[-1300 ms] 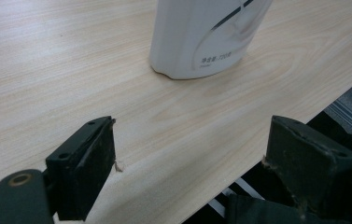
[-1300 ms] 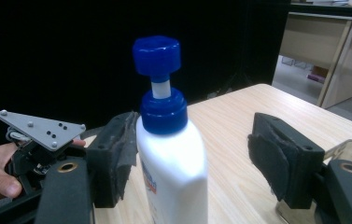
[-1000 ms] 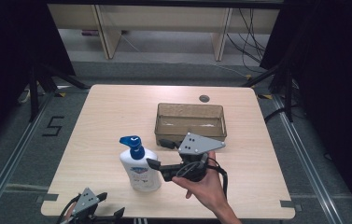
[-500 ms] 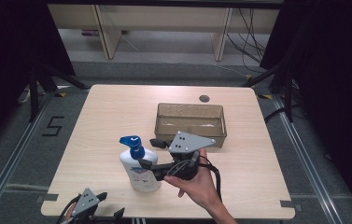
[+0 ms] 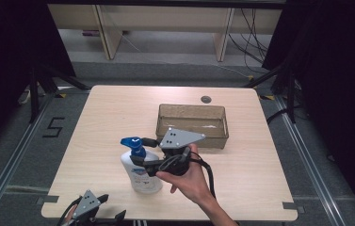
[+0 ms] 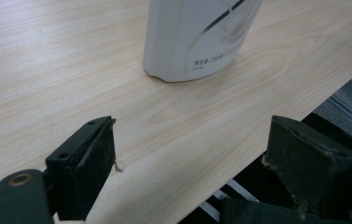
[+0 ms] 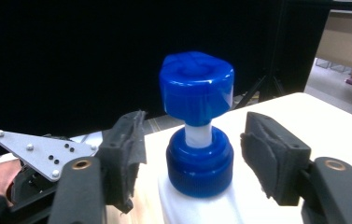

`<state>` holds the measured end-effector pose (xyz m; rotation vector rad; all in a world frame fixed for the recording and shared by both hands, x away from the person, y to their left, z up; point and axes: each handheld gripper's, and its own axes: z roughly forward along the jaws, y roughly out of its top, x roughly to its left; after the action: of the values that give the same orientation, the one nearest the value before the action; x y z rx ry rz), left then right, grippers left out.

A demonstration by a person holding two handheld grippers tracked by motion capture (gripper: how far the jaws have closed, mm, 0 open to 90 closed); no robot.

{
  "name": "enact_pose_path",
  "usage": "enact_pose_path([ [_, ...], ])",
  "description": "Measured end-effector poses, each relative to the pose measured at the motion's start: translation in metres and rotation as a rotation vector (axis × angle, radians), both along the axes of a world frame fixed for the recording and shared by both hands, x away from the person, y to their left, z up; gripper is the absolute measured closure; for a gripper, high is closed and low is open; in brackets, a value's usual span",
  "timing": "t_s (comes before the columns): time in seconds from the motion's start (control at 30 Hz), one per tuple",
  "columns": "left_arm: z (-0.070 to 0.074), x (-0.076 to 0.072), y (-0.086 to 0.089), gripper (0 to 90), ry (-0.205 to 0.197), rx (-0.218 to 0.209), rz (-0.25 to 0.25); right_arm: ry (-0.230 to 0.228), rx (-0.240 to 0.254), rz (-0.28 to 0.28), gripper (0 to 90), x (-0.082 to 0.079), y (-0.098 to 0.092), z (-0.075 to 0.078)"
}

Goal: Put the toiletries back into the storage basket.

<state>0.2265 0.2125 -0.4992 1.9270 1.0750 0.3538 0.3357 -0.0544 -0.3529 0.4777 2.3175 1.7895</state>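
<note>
My right gripper [image 7: 192, 158]: jaws part-open, just been closing, astride blue collar of pump bottle [image 5: 141, 172], pads not touching. Bottle upright near table [image 5: 104, 108] front edge. My left gripper [image 6: 187, 172]: wide open, empty. High view adds brown tray [image 5: 191, 125] behind bottle.

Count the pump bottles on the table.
1: the white pump bottle with a blue cap stands near the table's front edge, left of the brown bin, between the right tool's jaws.
</note>
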Motion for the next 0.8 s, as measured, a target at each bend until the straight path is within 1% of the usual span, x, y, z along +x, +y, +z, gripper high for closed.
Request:
enact_pose_path([
  [0.07, 0.0, 0.0, 0.0, 15.3, -0.001, -0.006, 0.004, 0.013, 0.007, 0.011, 43.3, 0.0, 0.003, 0.0],
  [0.1, 0.0, 0.0, 0.001, 15.3, 0.006, -0.002, -0.002, 0.008, 0.006, 0.019, 44.5, 0.001, 0.004, 0.0],
  [0.13, 0.0, 0.0, 0.0, 15.3, 0.001, -0.006, 0.002, 0.004, -0.003, 0.016, 45.4, 0.002, 0.005, 0.0],
  [0.17, 0.0, 0.0, 0.0, 15.3, -0.003, -0.004, 0.002, 0.011, -0.006, 0.018, 46.4, 0.001, 0.006, 0.0],
  [0.2, 0.001, 0.0, 0.0, 15.3, 0.005, 0.014, 0.005, -0.003, -0.008, 0.017, 47.1, 0.002, 0.006, 0.0],
  [0.27, 0.001, 0.0, 0.0, 15.3, 0.004, 0.014, 0.006, -0.006, -0.013, 0.013, 49.4, 0.002, 0.008, 0.001],
  [0.3, 0.0, -0.001, -0.001, 15.3, 0.013, -0.006, 0.009, -0.015, -0.012, 0.017, 50.9, 0.003, 0.008, 0.002],
  [0.33, 0.0, 0.0, 0.0, 15.3, 0.014, -0.012, 0.001, -0.006, -0.012, 0.02, 52.1, 0.003, 0.009, 0.002],
  [0.37, 0.0, 0.0, 0.0, 15.3, 0.016, -0.013, 0.001, -0.005, -0.013, 0.018, 53.3, 0.003, 0.009, 0.003],
  [0.4, 0.0, 0.0, 0.0, 15.3, 0.015, -0.013, 0.001, -0.021, -0.007, 0.014, 54.9, 0.004, 0.01, 0.003],
  [0.43, 0.0, 0.0, 0.0, 15.3, 0.014, -0.014, 0.0, -0.01, -0.013, 0.015, 56.0, 0.004, 0.01, 0.003],
  [0.5, 0.0, 0.0, 0.0, 15.3, 0.015, -0.011, 0.002, -0.014, -0.007, 0.018, 58.0, 0.006, 0.01, 0.003],
  [0.53, 0.001, -0.001, 0.0, 15.3, 0.019, 0.002, 0.007, -0.008, -0.007, 0.02, 58.7, 0.007, 0.01, 0.003],
  [0.57, 0.0, -0.001, -0.001, 15.3, 0.013, -0.006, 0.008, -0.016, -0.006, 0.02, 58.8, 0.008, 0.011, 0.002],
  [0.6, 0.0, -0.001, 0.0, 15.3, 0.014, -0.006, 0.008, -0.011, 0.0, 0.028, 59.1, 0.008, 0.011, 0.002],
  [0.63, 0.0, -0.001, 0.0, 15.3, 0.013, -0.005, 0.006, -0.009, -0.007, 0.027, 59.5, 0.008, 0.012, 0.002],
  [0.67, 0.0, 0.0, 0.0, 15.3, 0.013, -0.011, -0.001, -0.014, -0.001, 0.033, 60.1, 0.008, 0.013, 0.001],
  [0.7, 0.001, -0.001, 0.001, 15.3, 0.016, -0.007, 0.002, -0.011, -0.007, 0.031, 60.7, 0.008, 0.013, 0.001],
  [0.73, 0.001, 0.0, 0.001, 15.3, 0.008, 0.008, 0.005, -0.026, -0.015, 0.022, 60.8, 0.007, 0.012, 0.001],
  [0.77, 0.001, 0.0, 0.001, 15.3, 0.008, 0.0, -0.003, -0.021, -0.016, 0.023, 61.0, 0.007, 0.012, 0.001],
  [0.8, 0.0, 0.0, 0.001, 15.3, 0.0, -0.01, 0.001, -0.026, -0.015, 0.024, 61.1, 0.007, 0.012, 0.001],
])
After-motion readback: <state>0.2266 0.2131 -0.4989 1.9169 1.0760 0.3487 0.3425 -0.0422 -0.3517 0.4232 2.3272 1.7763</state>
